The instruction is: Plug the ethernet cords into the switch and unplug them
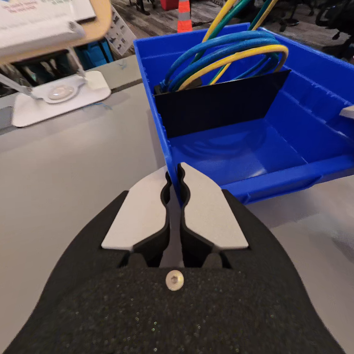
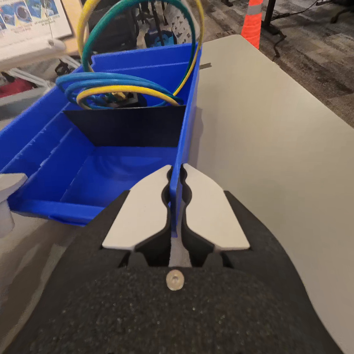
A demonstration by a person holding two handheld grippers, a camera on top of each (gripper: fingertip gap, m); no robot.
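A blue plastic bin [image 1: 249, 189] [image 2: 57, 210] stands on the grey table. A black divider [image 1: 214, 103] [image 2: 130, 126] splits it. Behind the divider lies the switch [image 2: 122, 98], mostly hidden, with blue cords [image 1: 220, 46] [image 2: 99, 79], yellow cords [image 1: 239, 55] [image 2: 122, 89] and green cords [image 2: 138, 5] looping up from it. My left gripper [image 1: 174, 168] is shut on the bin's left wall near the front corner. My right gripper [image 2: 176, 169] is shut on the bin's right wall. The front compartment holds nothing.
A white stand with a flat base [image 1: 57, 99] stands on the table left of the bin. The grey table [image 2: 268, 153] stretches to the right of the bin. An orange cone [image 2: 252, 21] stands on the floor beyond.
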